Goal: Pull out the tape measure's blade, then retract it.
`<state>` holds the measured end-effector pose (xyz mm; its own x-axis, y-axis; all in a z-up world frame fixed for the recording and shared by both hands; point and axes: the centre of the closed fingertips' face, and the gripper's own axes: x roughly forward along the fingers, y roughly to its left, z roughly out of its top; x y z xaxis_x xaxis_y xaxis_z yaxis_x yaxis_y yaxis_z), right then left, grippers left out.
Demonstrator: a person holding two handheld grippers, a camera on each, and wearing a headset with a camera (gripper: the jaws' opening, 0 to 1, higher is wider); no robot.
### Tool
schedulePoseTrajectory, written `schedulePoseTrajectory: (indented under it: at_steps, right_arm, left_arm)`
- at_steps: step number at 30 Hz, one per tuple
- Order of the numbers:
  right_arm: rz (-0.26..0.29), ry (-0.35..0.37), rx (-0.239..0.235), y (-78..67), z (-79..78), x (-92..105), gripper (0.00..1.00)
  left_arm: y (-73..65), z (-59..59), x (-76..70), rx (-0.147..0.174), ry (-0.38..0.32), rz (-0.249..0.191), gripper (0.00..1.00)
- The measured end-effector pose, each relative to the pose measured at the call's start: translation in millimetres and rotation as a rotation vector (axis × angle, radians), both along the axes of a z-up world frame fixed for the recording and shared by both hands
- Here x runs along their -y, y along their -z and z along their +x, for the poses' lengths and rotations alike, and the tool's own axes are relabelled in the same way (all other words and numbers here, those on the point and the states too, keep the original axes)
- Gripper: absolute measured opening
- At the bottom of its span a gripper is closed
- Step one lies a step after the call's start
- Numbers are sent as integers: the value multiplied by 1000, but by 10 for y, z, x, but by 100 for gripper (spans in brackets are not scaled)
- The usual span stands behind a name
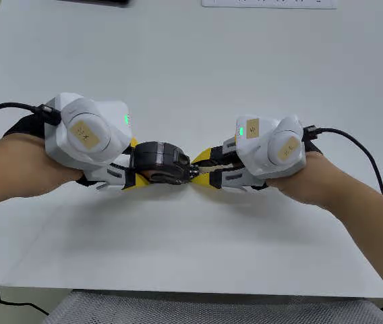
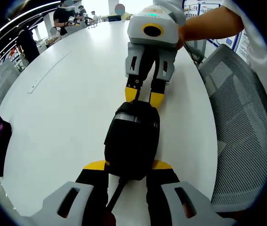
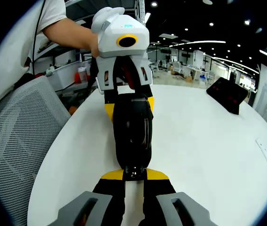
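While the black tape measure (image 1: 156, 162) hangs over the white table (image 1: 178, 67), the left gripper (image 1: 132, 165) clamps its case, jaws spread only as wide as the case. On the tape measure's other side, right at its mouth, the right gripper (image 1: 202, 172) has its jaws nearly closed, pinching the blade (image 3: 134, 188) tip.
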<state>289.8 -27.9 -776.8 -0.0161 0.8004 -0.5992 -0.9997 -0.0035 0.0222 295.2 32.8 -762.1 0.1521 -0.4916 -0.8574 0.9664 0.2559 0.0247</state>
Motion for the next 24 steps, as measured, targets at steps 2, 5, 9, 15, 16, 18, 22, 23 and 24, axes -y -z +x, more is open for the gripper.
schedulePoseTrajectory:
  at_steps: [2,5,9,15,16,18,22,23,24]
  right_arm:
    - [1,2,-4,1,0,11,10]
    - [1,2,-1,1,0,7,10]
    - [1,3,3,-1,2,13,10]
    - [-7,2,9,-14,1,61,10]
    - [-8,2,10,-16,3,73,10]
    - [-10,6,6,-12,3,104,10]
    - [-16,10,7,-9,-4,171,10]
    - [-17,11,7,-11,-5,183,10]
    - [-18,12,7,-11,-7,196,10]
  left_arm:
    - [-1,-1,3,2,3,-1,26]
    - [-1,-2,7,1,5,-1,26]
    - [0,-3,6,1,8,-1,26]
    - [-1,-2,11,3,16,1,26]
    - [-1,-3,12,2,16,1,26]
    - [-1,-3,14,2,17,2,26]
    - [0,-5,21,3,20,2,26]
    - [0,-5,22,3,20,2,26]
    - [-1,-5,24,2,20,1,26]
